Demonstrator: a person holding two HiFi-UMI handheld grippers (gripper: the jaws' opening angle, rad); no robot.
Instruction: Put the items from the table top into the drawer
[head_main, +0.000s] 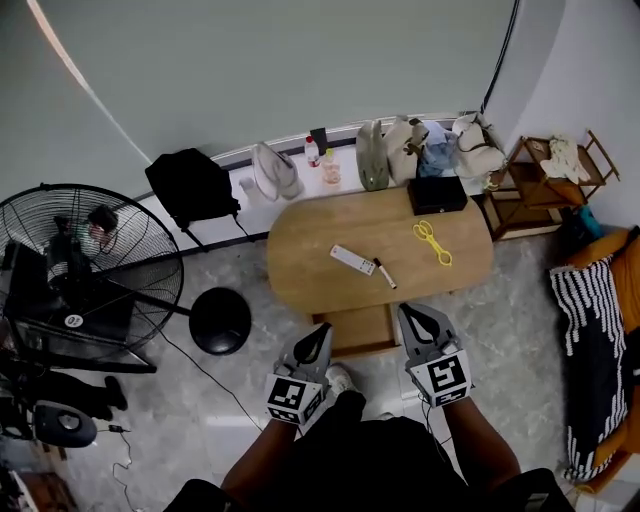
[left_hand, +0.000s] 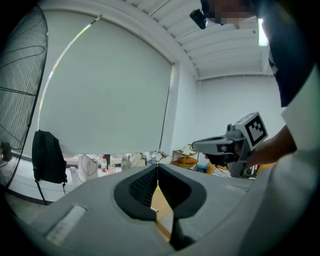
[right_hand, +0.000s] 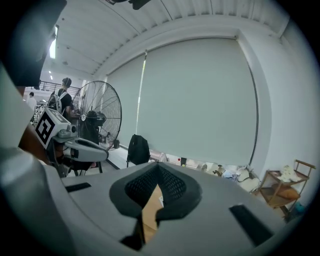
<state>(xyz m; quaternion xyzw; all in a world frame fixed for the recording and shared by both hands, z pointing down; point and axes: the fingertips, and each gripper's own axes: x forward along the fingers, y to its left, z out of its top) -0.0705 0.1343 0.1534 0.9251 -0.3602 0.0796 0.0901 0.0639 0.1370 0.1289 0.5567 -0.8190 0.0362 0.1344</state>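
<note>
An oval wooden table (head_main: 300, 250) carries a white remote (head_main: 352, 259), a marker pen (head_main: 385, 273), yellow scissors (head_main: 432, 241) and a black box (head_main: 437, 194). Under its near edge a wooden drawer (head_main: 360, 328) stands pulled out. My left gripper (head_main: 322, 333) is shut and empty, just left of the drawer's front. My right gripper (head_main: 412, 312) is also shut and empty, at the drawer's right front corner. In the left gripper view the jaws (left_hand: 157, 167) meet at the tips, with the right gripper (left_hand: 220, 146) beside them. The right gripper view shows its closed jaws (right_hand: 158, 165) over the tabletop.
A large floor fan (head_main: 90, 270) with a black round base (head_main: 220, 320) stands at the left. A black backpack (head_main: 192, 185) and several bags (head_main: 405, 145) line the window ledge behind the table. A wooden rack (head_main: 545, 180) and a striped cushion (head_main: 590, 340) are at the right.
</note>
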